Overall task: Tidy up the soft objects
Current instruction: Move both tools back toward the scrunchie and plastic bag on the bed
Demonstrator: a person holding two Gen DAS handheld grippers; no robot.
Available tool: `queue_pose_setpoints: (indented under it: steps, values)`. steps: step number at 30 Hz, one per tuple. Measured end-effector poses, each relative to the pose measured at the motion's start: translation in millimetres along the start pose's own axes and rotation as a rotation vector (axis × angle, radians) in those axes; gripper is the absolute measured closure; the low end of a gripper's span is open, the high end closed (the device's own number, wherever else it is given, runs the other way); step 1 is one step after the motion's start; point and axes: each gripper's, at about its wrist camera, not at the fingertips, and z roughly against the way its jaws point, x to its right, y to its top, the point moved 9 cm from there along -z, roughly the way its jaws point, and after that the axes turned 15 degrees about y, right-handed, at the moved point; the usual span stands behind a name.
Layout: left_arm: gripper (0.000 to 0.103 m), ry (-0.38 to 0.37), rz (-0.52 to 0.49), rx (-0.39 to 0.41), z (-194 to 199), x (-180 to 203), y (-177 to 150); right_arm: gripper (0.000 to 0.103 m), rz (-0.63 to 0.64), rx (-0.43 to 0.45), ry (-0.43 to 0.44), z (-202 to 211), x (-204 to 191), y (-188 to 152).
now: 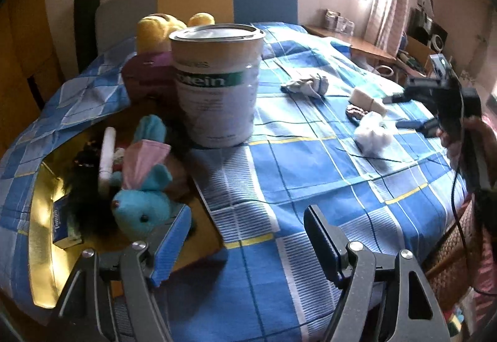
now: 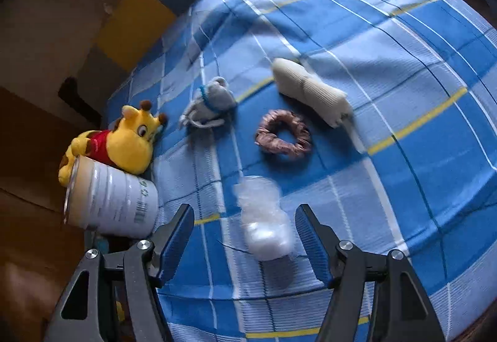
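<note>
My right gripper (image 2: 245, 211) hangs open over the blue plaid bed (image 2: 388, 69). A white plastic-wrapped soft bundle (image 2: 264, 218) lies below and between its fingers; the pads do not touch it. Beyond it lie a brown scrunchie (image 2: 282, 132), a cream sock (image 2: 310, 93) and a grey sock bundle (image 2: 211, 106). My left gripper (image 1: 245, 218) is open and holds nothing, at the edge of a gold-lined box (image 1: 43, 218) holding a turquoise plush (image 1: 146, 202). In the left wrist view the right gripper (image 1: 400, 111) hovers by the white bundle (image 1: 371, 137).
A tall protein can (image 1: 217, 84) stands on the bed beside the box, with a yellow plush (image 2: 124, 140) behind it. The box also holds a black fuzzy item (image 1: 84, 186), a white tube (image 1: 107, 152) and pink cloth (image 1: 143, 159). A cluttered desk (image 1: 357, 44) lies beyond the bed.
</note>
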Motion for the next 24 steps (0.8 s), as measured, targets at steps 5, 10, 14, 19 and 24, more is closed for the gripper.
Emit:
queue_pose_setpoints:
  steps: [5,10,14,19,24]
  values:
    - [0.027,-0.008,-0.018,-0.014,-4,8,-2,0.034,-0.063,0.132,-0.038,11,21,23]
    - [0.027,-0.013,-0.042,-0.028,-10,17,-4,0.034,-0.158,0.211,-0.096,14,49,35]
    - [0.027,-0.036,-0.043,-0.041,-15,30,0,0.034,-0.214,0.287,-0.115,33,64,41]
    - [0.027,-0.065,-0.068,-0.066,-22,53,3,0.034,-0.246,0.265,-0.101,29,69,37]
    - [0.027,-0.119,-0.100,-0.055,-22,83,20,0.034,-0.238,0.295,-0.072,37,63,39]
